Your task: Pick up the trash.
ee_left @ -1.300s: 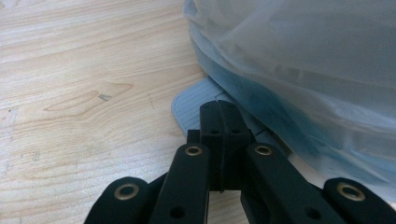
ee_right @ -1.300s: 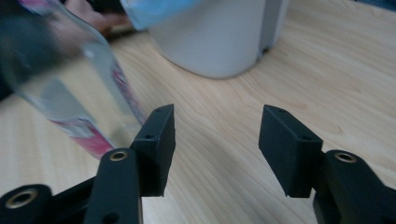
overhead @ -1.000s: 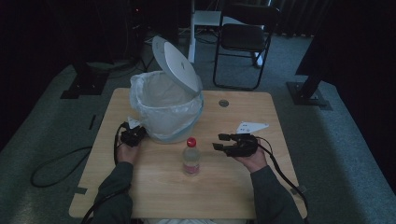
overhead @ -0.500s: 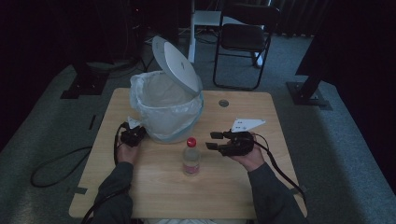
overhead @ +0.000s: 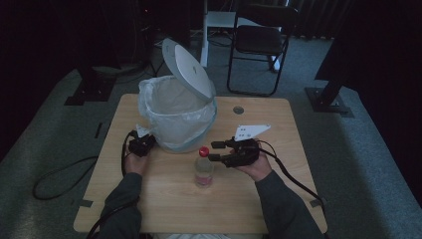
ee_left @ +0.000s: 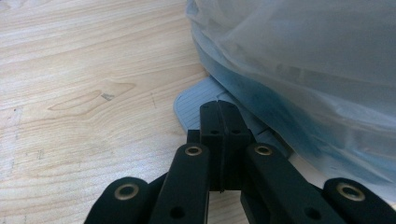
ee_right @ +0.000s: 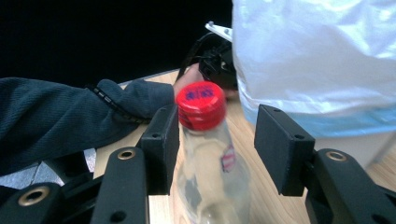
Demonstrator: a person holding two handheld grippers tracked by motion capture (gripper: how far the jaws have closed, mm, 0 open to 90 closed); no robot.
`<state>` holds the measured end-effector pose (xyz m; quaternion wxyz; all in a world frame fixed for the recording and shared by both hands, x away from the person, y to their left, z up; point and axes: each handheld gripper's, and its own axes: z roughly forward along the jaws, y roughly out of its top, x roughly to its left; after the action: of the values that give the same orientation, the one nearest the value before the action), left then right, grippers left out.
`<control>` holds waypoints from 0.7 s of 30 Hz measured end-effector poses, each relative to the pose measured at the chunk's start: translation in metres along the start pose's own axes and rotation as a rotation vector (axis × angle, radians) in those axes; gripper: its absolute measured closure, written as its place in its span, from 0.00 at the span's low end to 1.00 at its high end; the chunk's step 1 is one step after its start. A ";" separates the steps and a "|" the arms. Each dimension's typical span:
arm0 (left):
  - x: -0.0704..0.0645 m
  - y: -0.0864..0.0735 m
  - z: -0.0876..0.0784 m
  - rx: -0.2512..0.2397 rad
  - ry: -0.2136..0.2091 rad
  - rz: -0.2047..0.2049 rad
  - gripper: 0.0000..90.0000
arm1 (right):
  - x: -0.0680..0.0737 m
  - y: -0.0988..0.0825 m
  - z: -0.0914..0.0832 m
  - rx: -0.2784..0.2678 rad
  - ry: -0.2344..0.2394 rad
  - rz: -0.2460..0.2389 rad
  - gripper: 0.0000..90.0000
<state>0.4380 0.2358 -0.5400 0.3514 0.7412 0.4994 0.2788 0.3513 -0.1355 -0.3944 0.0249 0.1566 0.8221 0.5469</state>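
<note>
A clear plastic bottle [overhead: 203, 172] with a red cap [overhead: 203, 151] stands upright at the table's middle front. My right gripper [overhead: 215, 151] comes in from the right at neck height. In the right gripper view the bottle's neck [ee_right: 210, 177] is between the pads of my right gripper [ee_right: 223, 149]. The jaws have just been closing; the right pad still stands off the bottle. My left gripper [overhead: 149, 142] is shut, its tips [ee_left: 220, 116] resting on the grey pedal [ee_left: 191, 105] of the bin [overhead: 176, 117]. The bin's lid [overhead: 186, 69] is up.
The bin's pale plastic liner [ee_left: 303, 56] hangs over the rim close behind both grippers. A round cable hole [overhead: 238, 109] sits in the wooden table [overhead: 164, 199] at the back. A folding chair [overhead: 259, 45] stands beyond the table, and a cable [overhead: 59, 179] lies on the floor at left.
My right gripper moved left and slightly up, from beside the bottle to around its neck. The left gripper, the bin and the bottle stayed put.
</note>
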 end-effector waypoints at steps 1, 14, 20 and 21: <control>0.000 0.000 0.000 0.000 0.000 0.000 1.00 | 0.001 0.001 0.003 0.006 0.005 -0.006 0.55; 0.000 0.000 0.000 0.000 0.000 0.000 1.00 | 0.002 -0.001 0.022 0.014 0.029 -0.026 0.63; 0.000 0.000 0.000 0.000 -0.001 -0.001 1.00 | 0.002 -0.003 0.027 0.013 0.037 -0.031 0.62; 0.000 0.000 0.000 0.000 0.000 0.000 1.00 | 0.003 -0.002 0.031 0.033 0.028 -0.042 0.62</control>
<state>0.4380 0.2359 -0.5400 0.3515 0.7411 0.4995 0.2787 0.3542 -0.1078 -0.4078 0.0221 0.1320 0.8343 0.5348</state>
